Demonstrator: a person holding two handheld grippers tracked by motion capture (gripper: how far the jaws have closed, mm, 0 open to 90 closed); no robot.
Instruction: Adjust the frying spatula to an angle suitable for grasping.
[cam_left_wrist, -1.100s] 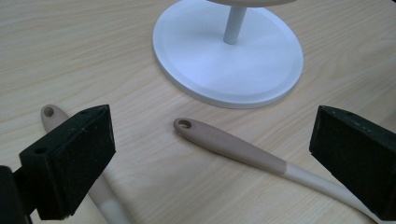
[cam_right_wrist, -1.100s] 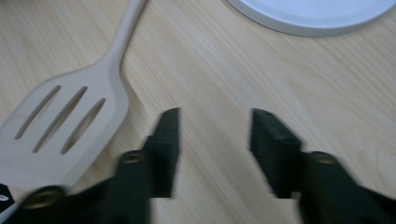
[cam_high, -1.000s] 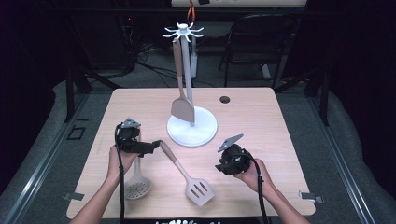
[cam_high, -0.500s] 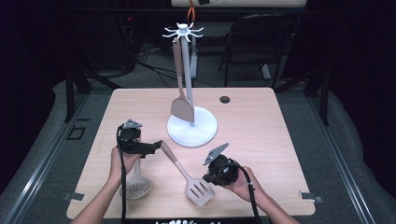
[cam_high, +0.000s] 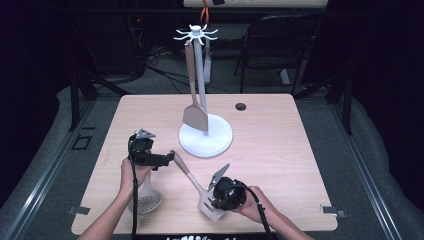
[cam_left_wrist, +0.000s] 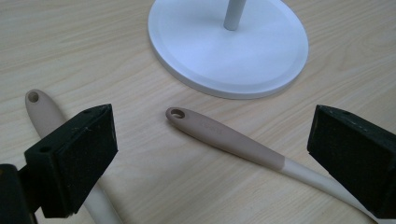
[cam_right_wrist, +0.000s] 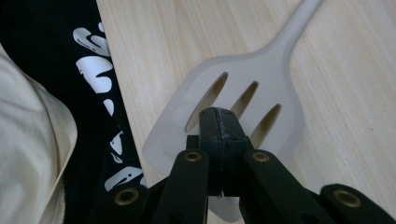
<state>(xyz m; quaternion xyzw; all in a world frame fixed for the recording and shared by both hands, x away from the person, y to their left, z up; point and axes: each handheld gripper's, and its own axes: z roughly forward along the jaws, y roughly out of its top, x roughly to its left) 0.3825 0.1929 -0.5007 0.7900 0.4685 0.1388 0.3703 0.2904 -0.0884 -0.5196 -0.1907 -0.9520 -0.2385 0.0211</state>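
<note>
A beige slotted turner (cam_high: 192, 177) lies slantwise on the wooden table, blade toward the near edge. My right gripper (cam_high: 215, 201) is shut, its tips (cam_right_wrist: 219, 122) right over the slotted blade (cam_right_wrist: 261, 116); nothing shows between the jaws. My left gripper (cam_high: 169, 159) is held level over the table, jaws wide open (cam_left_wrist: 210, 154). The turner's brown handle end (cam_left_wrist: 219, 134) lies on the wood between the jaws, untouched. A skimmer (cam_high: 147, 201) lies beneath my left hand; its handle (cam_left_wrist: 42, 108) passes by one pad.
A white utensil rack (cam_high: 206, 137) with a round base (cam_left_wrist: 233, 51) stands mid-table, and a solid spatula (cam_high: 194, 114) hangs from its top hooks. A small dark round spot (cam_high: 241, 106) sits behind it. The table's near edge (cam_right_wrist: 119, 98) runs close to the right gripper.
My right hand has moved left and toward the near edge, coming over the turner's blade. The left gripper has stayed where it was.
</note>
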